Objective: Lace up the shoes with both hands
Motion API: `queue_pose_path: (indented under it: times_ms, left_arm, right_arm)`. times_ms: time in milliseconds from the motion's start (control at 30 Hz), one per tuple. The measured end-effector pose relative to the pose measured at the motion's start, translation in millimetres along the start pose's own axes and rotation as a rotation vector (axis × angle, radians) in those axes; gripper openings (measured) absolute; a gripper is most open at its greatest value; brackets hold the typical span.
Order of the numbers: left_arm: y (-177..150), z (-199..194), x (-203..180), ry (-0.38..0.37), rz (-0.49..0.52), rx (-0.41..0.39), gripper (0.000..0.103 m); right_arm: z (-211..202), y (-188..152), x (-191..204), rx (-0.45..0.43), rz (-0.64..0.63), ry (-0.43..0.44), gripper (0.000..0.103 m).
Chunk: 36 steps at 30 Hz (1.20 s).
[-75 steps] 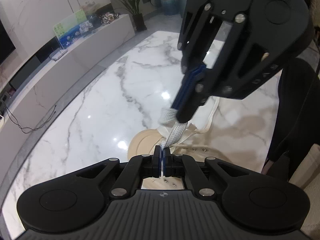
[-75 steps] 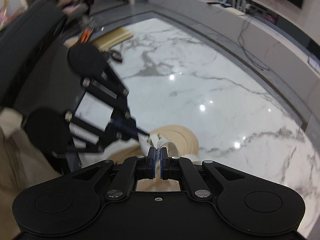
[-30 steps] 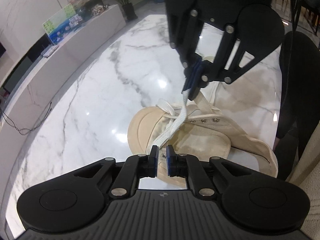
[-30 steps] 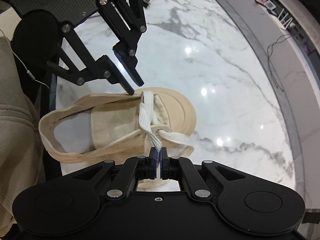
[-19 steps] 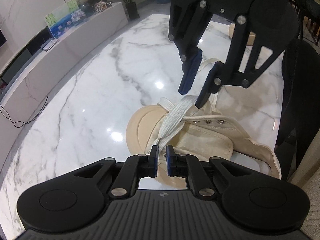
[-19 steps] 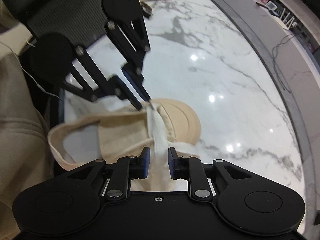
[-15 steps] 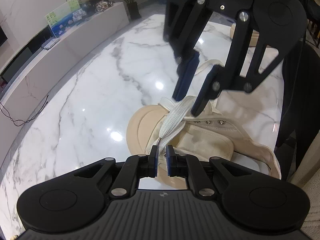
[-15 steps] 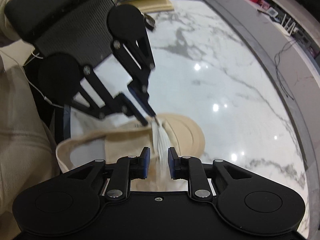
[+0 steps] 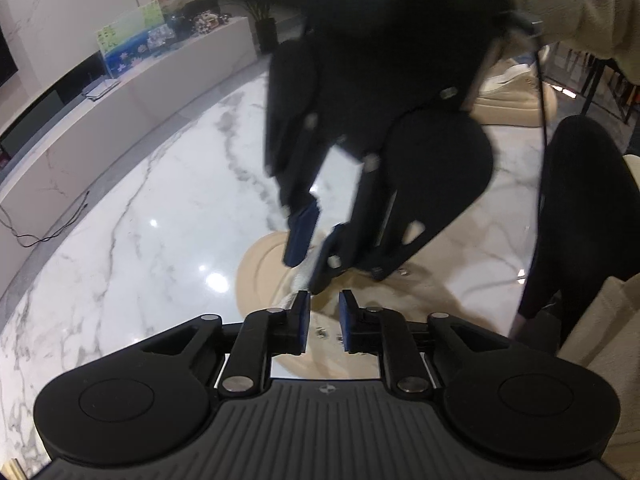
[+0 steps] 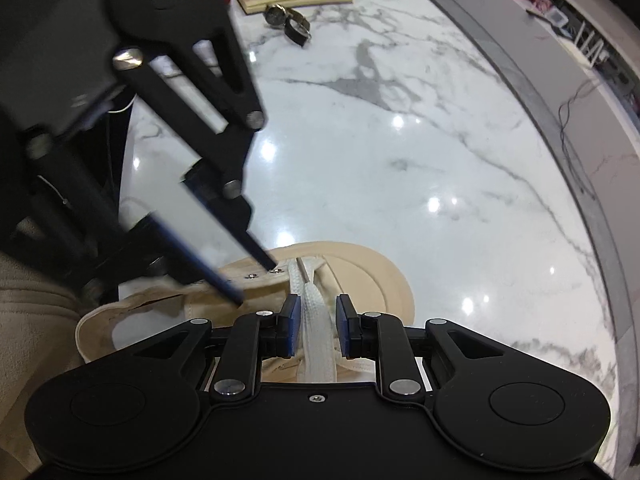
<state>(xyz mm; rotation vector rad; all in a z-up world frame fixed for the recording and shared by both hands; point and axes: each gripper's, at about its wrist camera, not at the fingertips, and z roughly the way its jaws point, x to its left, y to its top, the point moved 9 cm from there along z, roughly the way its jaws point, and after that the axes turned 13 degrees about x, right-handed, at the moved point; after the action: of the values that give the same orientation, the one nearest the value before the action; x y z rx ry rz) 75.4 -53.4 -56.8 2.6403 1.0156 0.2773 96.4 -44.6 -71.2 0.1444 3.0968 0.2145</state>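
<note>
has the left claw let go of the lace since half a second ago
Yes. The left claw has opened; the white lace lies between the open right claw over the beige shoe.

The tabletop (image 9: 132,216) is polished white marble with grey veins, and round ceiling lights glint off it in bright spots. Its curved edge is bordered by a grey band (image 10: 568,128). Beyond it runs a long, low white cabinet (image 9: 120,96) with a dark recess along its front. On top stand a colourful green and blue box (image 9: 128,46), a flat device (image 9: 100,88) and small clutter. A black cable (image 9: 44,232) trails down beside the cabinet. White panelled walls (image 9: 80,4) rise behind, and a potted plant (image 9: 262,20) stands at the cabinet's far end. A dark chair back (image 9: 584,208) sits at the near right.
</note>
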Motion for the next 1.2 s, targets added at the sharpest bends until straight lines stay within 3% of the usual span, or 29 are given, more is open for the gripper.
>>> queue_pose_path:
  times_ms: [633,1200]
  left_arm:
    - [-20,3,25,-0.008,-0.104,0.048,0.018]
    - [-16,4,28,-0.008,-0.106,0.053,0.018]
  right_arm:
    - [-7,-9,24,-0.034,-0.018,0.033,0.002]
    - [0,2,29,-0.045,-0.039,0.066,0.002]
